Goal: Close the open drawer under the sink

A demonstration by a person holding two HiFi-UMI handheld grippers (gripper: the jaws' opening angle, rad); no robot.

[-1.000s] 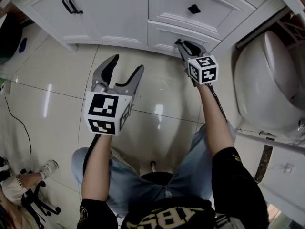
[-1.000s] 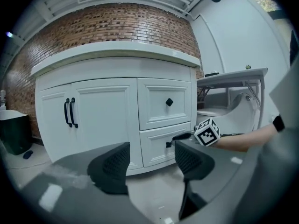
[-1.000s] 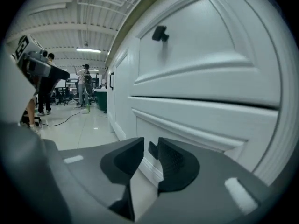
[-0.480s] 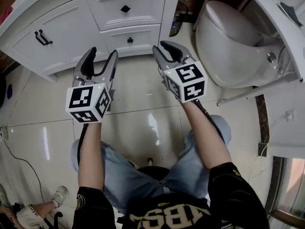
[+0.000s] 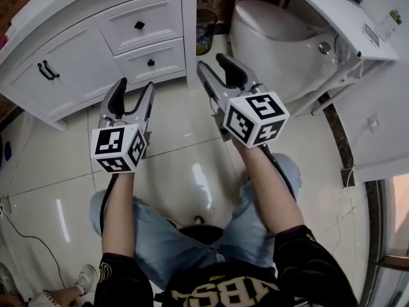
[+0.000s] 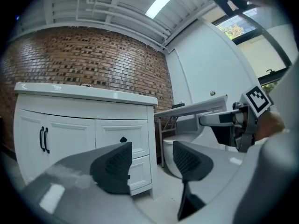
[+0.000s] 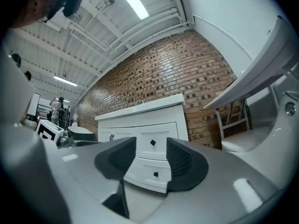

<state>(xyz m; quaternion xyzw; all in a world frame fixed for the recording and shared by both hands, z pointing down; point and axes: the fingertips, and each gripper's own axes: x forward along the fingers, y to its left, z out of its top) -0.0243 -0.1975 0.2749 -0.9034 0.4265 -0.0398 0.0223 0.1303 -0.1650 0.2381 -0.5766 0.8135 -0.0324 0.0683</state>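
In the head view, I am holding both grippers out in front of the vanity cabinet (image 5: 64,69), well short of it. My left gripper (image 5: 133,89) is standing with its jaws apart and nothing in them. My right gripper (image 5: 213,62) is opening its jaws, and they are empty too. The lower drawer (image 5: 152,61), which I am taking as the task's own, is sitting at the cabinet's right end under the upper drawer (image 5: 136,23). Its front is looking flush, so I am judging the closing done.

In the left gripper view, my pads are framing the cabinet's right corner, and both drawer fronts are lining up with the frame.

In the right gripper view, the lower drawer's dark knob is showing between my spread jaws, far beyond them. To finish well, I am checking for any gap along that front. If one is showing, I should be pressing squarely beside the knob and straight in.

The floor (image 5: 185,139) before the cabinet is glossy pale tile, likely slippery underfoot. A brick wall (image 7: 187,73) is rising behind the cabinet, a toilet (image 5: 275,37) is standing to its right, and a waste bin (image 5: 206,27) is tucked between them.
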